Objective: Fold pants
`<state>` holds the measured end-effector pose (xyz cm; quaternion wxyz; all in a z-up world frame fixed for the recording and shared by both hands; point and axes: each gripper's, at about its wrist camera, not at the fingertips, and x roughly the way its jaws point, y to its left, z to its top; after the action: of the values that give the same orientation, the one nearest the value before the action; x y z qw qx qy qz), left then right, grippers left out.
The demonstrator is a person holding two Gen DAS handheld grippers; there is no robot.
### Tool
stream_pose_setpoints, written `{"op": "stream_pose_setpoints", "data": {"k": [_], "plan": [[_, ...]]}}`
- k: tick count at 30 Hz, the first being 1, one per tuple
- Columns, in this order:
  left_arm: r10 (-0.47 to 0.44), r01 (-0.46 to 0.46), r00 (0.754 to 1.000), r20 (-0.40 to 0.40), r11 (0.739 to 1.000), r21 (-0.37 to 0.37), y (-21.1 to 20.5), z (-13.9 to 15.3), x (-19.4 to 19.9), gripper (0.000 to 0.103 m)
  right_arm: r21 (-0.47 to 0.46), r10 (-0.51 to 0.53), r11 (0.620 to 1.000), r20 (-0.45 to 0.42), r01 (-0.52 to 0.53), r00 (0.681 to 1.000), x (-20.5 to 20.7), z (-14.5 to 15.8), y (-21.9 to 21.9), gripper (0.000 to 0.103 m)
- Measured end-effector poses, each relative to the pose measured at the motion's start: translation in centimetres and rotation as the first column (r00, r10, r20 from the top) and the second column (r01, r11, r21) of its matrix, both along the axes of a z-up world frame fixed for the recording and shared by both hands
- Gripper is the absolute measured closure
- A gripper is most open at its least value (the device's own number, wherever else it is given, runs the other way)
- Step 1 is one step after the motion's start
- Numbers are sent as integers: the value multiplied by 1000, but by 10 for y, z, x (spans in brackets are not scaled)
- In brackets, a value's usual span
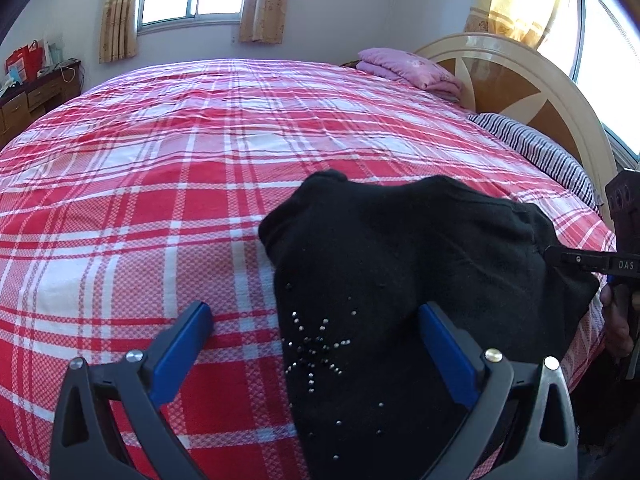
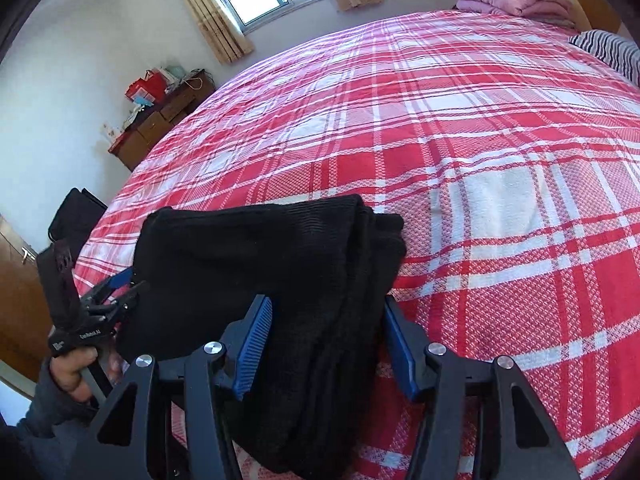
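Observation:
The black pants [image 1: 400,264] are folded into a thick bundle with a star of small studs on it. They lie on the red plaid bedspread [image 1: 140,200] near its front edge. My left gripper [image 1: 314,308] is open wide. Its left blue pad [image 1: 192,336] sits on bare bedspread, and its right pad [image 1: 444,348] is against the pants. In the right wrist view my right gripper [image 2: 327,300] has both blue pads pressed on the layered end of the pants [image 2: 248,264]. The left gripper [image 2: 126,284] shows at the far corner, held by a hand [image 2: 76,368].
A pink folded quilt [image 1: 408,68] and a striped pillow [image 1: 536,148] lie by the rounded headboard [image 1: 520,80]. A cluttered wooden desk [image 2: 160,124] stands against the far wall. A black object [image 2: 76,216] sits beside the bed, and a wooden door [image 2: 16,300] is at the left.

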<state>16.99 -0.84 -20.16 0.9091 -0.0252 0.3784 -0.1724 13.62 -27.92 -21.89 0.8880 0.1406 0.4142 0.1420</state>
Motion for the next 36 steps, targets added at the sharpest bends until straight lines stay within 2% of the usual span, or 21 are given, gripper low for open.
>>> {"op": "stream_pose_setpoints", "data": {"k": [1, 2, 4, 6, 9, 11, 13, 14, 15, 16, 18, 21, 25, 32, 36], "plan": [[-2, 2, 1000, -1, 1000, 3, -1, 0, 0, 0, -4, -2, 1000, 5, 2, 1000, 0, 0, 0, 52], [-3, 3, 1000, -2, 1000, 5, -1, 0, 1, 0, 1, 2, 1000, 12, -2, 1000, -1, 2, 0, 60], [-17, 17, 1000, -4, 1000, -12, 0, 1, 0, 6, 37, 25, 999, 25, -25, 999, -4, 4, -1, 68], [-28, 27, 1000, -13, 999, -34, 2, 2, -1, 13, 27, 28, 999, 26, -29, 999, -4, 5, 2, 68], [-39, 38, 999, -20, 997, -61, 3, 2, -1, 16, 51, 29, 998, -1, -29, 1000, 0, -1, -2, 67], [-44, 42, 999, -22, 996, -82, 4, 1, -1, 21, 135, 27, 991, -37, -22, 999, 7, -7, -14, 67], [-72, 68, 997, -31, 991, -117, 5, 3, -2, 40, 167, 23, 986, -26, -18, 999, 3, -5, -17, 71], [-96, 90, 995, -38, 985, -145, 5, 3, -2, 59, 147, 28, 989, 0, -28, 1000, -1, 0, -12, 73], [-107, 97, 993, -46, 981, -171, 6, 5, -2, 67, 132, 30, 991, 9, -31, 1000, -3, 3, -9, 74], [-104, 94, 993, -48, 981, -169, 6, 6, -3, 70, 116, 32, 993, 19, -34, 999, -6, 8, -5, 75], [-96, 87, 994, -51, 983, -162, 8, 11, -3, 85, 94, 47, 994, 54, -52, 997, -11, 24, 4, 76], [-81, 68, 995, -64, 980, -188, 17, 18, -1, 89, 74, 74, 994, 90, -81, 993, -10, 46, 13, 76], [-47, 36, 997, -55, 981, -189, 31, 28, 1, 89, 36, 122, 991, 119, -127, 985, 12, 69, 32, 76], [92, -90, 996, -1, 978, -189, 86, 56, 11, 90, -11, 252, 967, 142, -253, 957, 92, 95, 101, 76], [202, -194, 978, 48, 971, -143, 129, 72, 15, 90, 5, 321, 945, 162, -327, 933, 139, 100, 151, 76]]}}
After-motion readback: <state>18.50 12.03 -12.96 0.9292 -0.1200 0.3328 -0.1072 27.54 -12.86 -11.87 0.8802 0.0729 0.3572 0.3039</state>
